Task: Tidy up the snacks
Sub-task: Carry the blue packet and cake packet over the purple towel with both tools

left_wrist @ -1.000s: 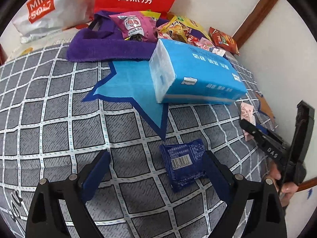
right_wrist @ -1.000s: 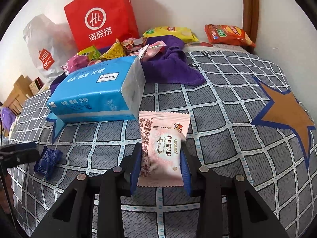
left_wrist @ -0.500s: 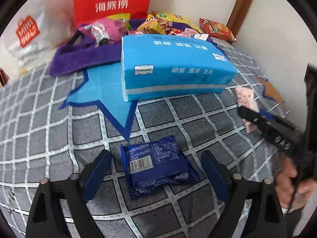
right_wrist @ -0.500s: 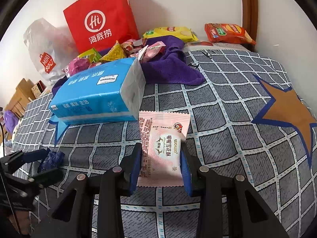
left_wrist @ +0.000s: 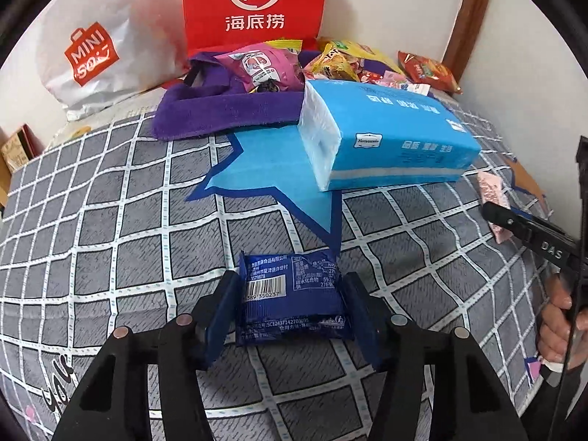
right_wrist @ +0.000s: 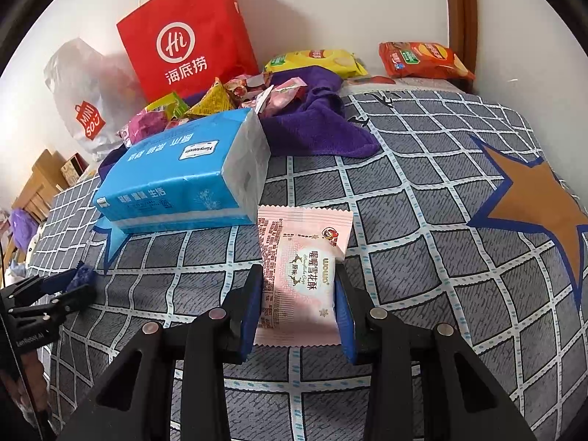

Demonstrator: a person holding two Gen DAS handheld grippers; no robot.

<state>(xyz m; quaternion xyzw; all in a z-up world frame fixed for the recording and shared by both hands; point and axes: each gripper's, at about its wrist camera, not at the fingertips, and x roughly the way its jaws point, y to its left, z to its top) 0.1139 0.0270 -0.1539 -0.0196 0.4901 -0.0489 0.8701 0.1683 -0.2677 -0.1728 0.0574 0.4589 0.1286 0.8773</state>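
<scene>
Nearest the left wrist cam, the left gripper (left_wrist: pixel 290 296) has just been closing its jaws and now has the blue packet (left_wrist: pixel 292 294) btwn them, both blue pads up against the packet's side edges. Packet lies flat on the checked bedspread (left_wrist: pixel 110 228), barcode side up, well in front of the tissue pack (left_wrist: pixel 389 139), which is the landmark for the rest. W/ the right wrist cam, the right gripper (right_wrist: pixel 298 301) is clamped narrow on the pink packet (right_wrist: pixel 301 268); the packet's far end fans out on the cloth just in front of the tissue pack's near end, close but whether touching it I can't tell. From the left cam the right gripper shows at the frame's right edge, a hand (left_wrist: pixel 558 316) round its handle, pink packet off the pack's right-hand end.

Under the pack's left end sits a light-blue star (left_wrist: pixel 264 169) printed on the spread. An orange star (right_wrist: pixel 533 198) lies well to the right of the pack in the right cam. Behind the pack, touching or nearly so, is a purple towel (left_wrist: pixel 220 110) w/ a heap of mixed snacks (left_wrist: pixel 330 64) on and around it. Farther back, vs the wall: red paper bag (left_wrist: pixel 253 3), white plastic bag (left_wrist: pixel 95 51) to its left, yellow chip bag (right_wrist: pixel 316 60) and red-orange chip bag (right_wrist: pixel 422 58) to the right.
</scene>
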